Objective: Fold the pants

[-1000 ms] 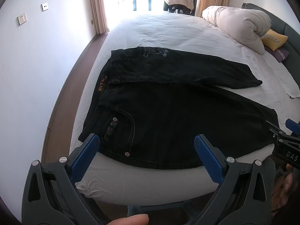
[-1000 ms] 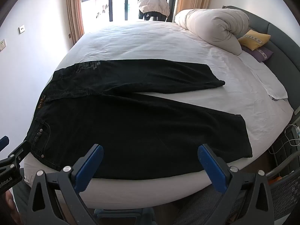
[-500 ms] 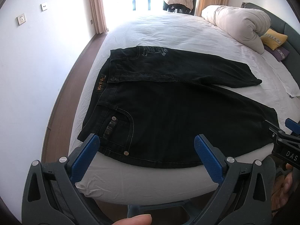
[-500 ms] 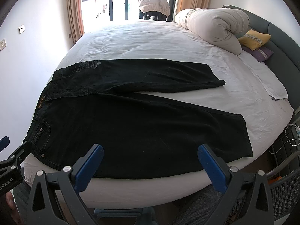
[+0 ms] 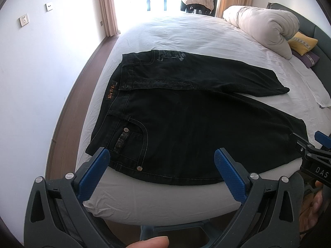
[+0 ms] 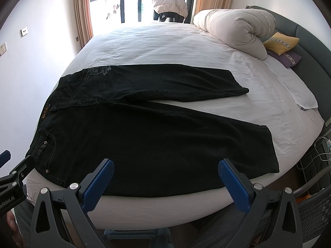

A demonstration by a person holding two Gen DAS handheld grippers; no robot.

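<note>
Pants: the black pants (image 5: 186,124) are lying spread flat on the bed (image 5: 186,33), waistband toward the left edge and both legs running off to the right, parted in a narrow V, probably so each half can be brought over the other without dragging.
Near leg: the near leg (image 6: 165,148) is lying along the bed's front edge, its hem close to the right corner (within easy reach of the right side).
Far leg: the far leg (image 6: 165,82) is lying behind it, its hem ending well short of the pillows.
Left hand-held gripper: the left hand-held gripper (image 5: 161,171) is hovering just off the front edge of the bed near the pocket and waistband corner, jaws standing wide apart and gripping nothing.
Right hand-held gripper: the right hand-held gripper (image 6: 165,179) is hanging before the middle of the near leg, likewise spread wide and empty.
Step in hand: by my judgement, both are lining up for a first pinch on the near edge; no fold is made yet.
Surroundings: a rolled duvet (image 6: 235,31), a yellow cushion (image 6: 281,42) and a purple cushion (image 6: 287,57) are sitting at the head end, well apart from the pants.
Obstacles: nothing is lying on the pants; a white folded cloth (image 6: 300,95) is resting near the bed's right side, clear of the legs.
</note>
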